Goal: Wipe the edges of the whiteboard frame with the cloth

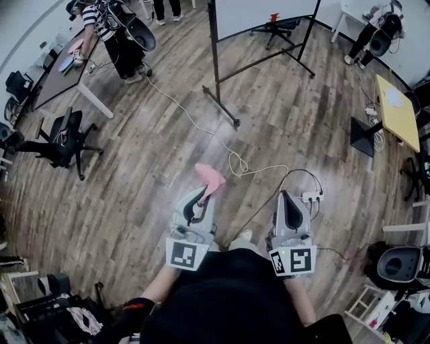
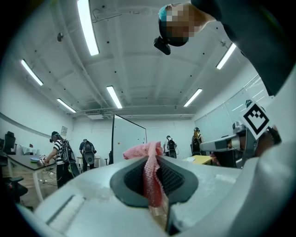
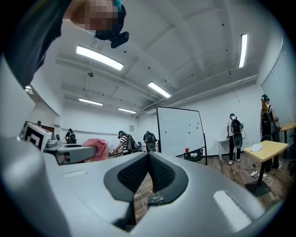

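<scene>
- The left tool is clamped on the pink cloth, whose loose end stands beyond the tips; free, I judge, for rubbing.
- The right tool has its jaws pressed together on nothing; seemingly spare.
- The whiteboard stands well apart across the floor; its frame is not yet reached.
- No writing is legible; the marker cubes bear only black-and-white squares.

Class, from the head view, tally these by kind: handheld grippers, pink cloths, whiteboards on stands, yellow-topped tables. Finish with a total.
Grippers: 2 (left gripper, right gripper)
Cloths: 1 (pink cloth, clamped in the left gripper)
Whiteboards: 1 (whiteboard, at the far end of the floor)
Tables: 1 (yellow-topped table, at the right)
Total: 5
</scene>
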`<state>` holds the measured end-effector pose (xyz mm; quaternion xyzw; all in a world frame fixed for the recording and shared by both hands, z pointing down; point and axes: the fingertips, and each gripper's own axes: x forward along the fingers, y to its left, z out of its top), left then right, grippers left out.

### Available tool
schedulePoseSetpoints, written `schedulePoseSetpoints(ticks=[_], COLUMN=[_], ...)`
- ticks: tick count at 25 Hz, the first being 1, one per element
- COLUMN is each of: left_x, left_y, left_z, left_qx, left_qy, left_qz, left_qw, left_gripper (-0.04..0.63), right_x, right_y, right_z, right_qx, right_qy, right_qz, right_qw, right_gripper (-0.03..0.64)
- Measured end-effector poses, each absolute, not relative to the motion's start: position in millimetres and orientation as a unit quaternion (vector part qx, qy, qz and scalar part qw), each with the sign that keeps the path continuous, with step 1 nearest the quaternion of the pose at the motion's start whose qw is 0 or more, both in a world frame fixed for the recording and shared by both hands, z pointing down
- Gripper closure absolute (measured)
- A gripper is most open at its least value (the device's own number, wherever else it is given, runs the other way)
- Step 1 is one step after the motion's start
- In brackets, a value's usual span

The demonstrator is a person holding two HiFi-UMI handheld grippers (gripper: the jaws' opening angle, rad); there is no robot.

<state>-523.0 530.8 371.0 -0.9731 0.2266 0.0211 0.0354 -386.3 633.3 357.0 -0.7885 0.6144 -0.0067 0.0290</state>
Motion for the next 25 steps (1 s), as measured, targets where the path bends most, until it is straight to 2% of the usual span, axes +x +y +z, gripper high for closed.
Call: schedulePoseSetpoints(ticks=[15,25], left_x=[-452.4,-419.1], left_y=[560.7,517.6], left_z=[368.2,378.8], left_qx=[-0.962,-0.964], left_qy=[0.267,0.257], left_qz=[0.033,0.026], left_qw=[0.051,0.056], left_gripper=[0.569,0.569], right_x=[-307.2,-280.4], right_y=[666.0,623.5], right_z=[362.7,374.4], right_qx=[-0.774,-0.776], right_qy=[0.633,0.630], right_qz=[0.002,-0.002], right_qw=[0.030,0.028], right_gripper=[0.615,0.615])
